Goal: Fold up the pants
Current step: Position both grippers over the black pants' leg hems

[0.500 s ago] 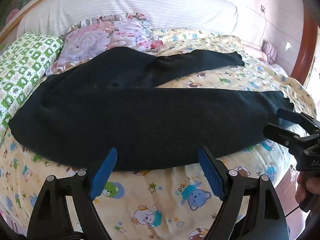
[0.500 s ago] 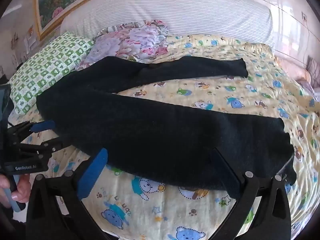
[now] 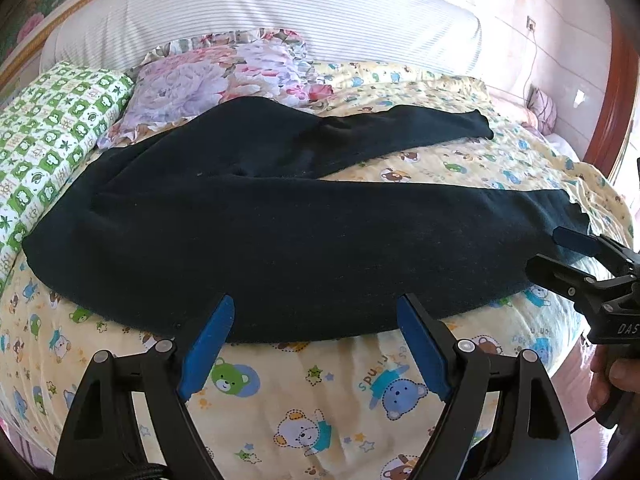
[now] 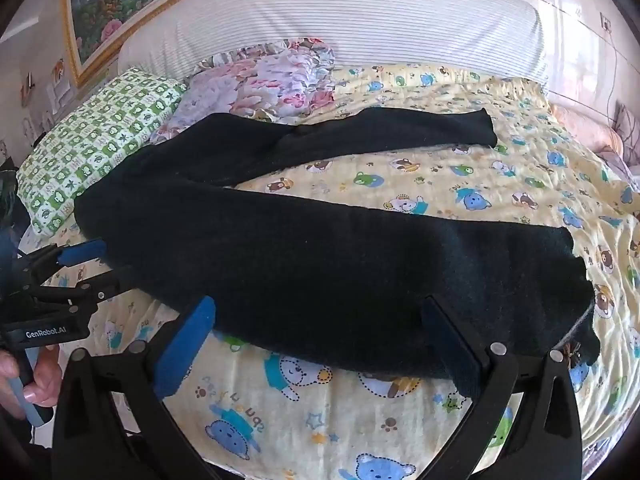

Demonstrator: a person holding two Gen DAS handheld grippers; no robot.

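Left wrist view: bare cartoon-bear bedspread (image 3: 304, 412) lies between the pants' near edge and the bed's edge. Black pants (image 3: 280, 240) spread flat, legs splayed apart, waist near the green checked pillow (image 3: 52, 128). Left gripper (image 3: 316, 324) jaws wide apart, empty. Right gripper (image 4: 320, 334) also spread; one pad possibly touching the cloth.

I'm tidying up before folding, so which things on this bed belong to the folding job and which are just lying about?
Part of the job:
- black pants, spread flat
- left gripper, open
- right gripper, open
- bear-print sheet, the folding surface

Just lying about:
- green checked pillow
- floral pillow
- framed painting
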